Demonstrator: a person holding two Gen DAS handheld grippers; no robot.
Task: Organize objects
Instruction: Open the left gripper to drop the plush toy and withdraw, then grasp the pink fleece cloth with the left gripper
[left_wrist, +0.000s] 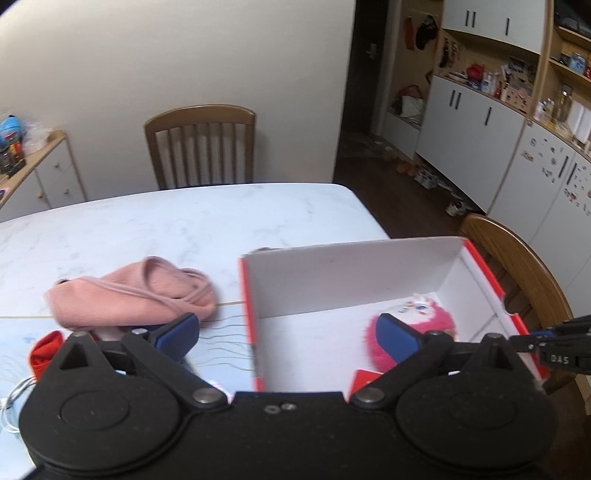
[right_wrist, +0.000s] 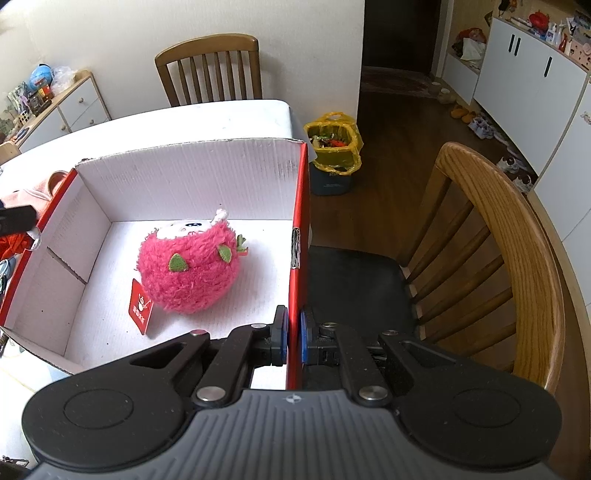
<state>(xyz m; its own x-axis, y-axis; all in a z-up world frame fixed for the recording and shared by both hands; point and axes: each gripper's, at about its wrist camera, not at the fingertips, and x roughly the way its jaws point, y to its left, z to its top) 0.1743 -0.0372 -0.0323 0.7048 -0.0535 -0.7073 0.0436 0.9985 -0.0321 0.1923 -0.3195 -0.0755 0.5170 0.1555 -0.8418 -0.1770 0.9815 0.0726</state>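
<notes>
While the box sits on the table, things stand as follows.

Left hand-held gripper (left_wrist: 288, 338): jaws spread wide with nothing between them, hanging above the box's left wall; one blue pad is over the table side, the other over the box interior.

Right hand-held gripper (right_wrist: 293, 334): clamped on the red right-hand wall of the box, one blue pad inside and one outside the wall, near the box's close corner.

Box (right_wrist: 184, 177): open-topped cardboard, white inside, red outside, standing at the right end of the table (left_wrist: 184, 218).

Pink plush toy (right_wrist: 190, 271): round and fluffy, with green felt leaves and a white face on top; it lies on the box floor, towards the right wall but not touching it. A red tag (right_wrist: 141, 312) lies on the floor just beside it.

Pink cloth (left_wrist: 136, 295): crumpled, with a drawstring, lying on the table left of the box, near its wall but apart from it.

Red item (left_wrist: 46, 352): lies on the table at the near left, partly hidden by the left hand-held gripper; what it is I cannot tell.

Chairs: one wooden chair (right_wrist: 208, 70) at the far side of the table, another (right_wrist: 491, 258) just right of the box.
</notes>
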